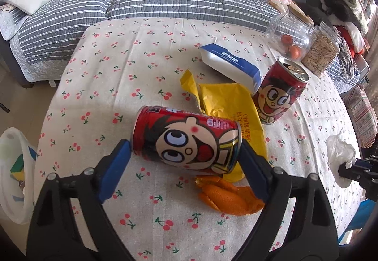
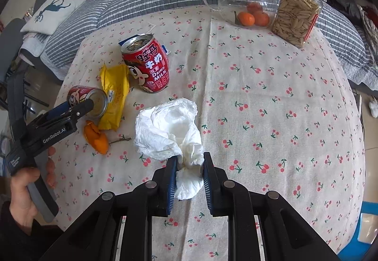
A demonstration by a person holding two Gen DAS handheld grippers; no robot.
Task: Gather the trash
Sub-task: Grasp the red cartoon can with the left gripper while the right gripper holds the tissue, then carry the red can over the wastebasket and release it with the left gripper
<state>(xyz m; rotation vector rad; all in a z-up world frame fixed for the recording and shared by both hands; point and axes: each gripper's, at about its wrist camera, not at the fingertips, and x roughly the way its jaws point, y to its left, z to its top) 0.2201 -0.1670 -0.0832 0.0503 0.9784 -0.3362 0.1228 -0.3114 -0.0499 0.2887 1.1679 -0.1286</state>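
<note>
A red milk can [image 1: 186,140] lies on its side between the blue pads of my left gripper [image 1: 185,150], which is shut on its two ends; it also shows in the right wrist view [image 2: 87,100]. My right gripper [image 2: 190,164] is shut on a crumpled white tissue [image 2: 170,126], seen from the left wrist view at the table's right edge [image 1: 340,154]. A second red can [image 1: 278,93] stands upright. A yellow wrapper [image 1: 226,105], orange peel [image 1: 231,197] and a blue-white box [image 1: 229,64] lie around the held can.
A white bin [image 1: 14,171] with trash inside sits left of the cherry-print table [image 1: 106,71]. A glass jar with oranges [image 2: 248,1] and a jar of seeds [image 2: 295,12] stand at the far right. A grey striped sofa lies beyond.
</note>
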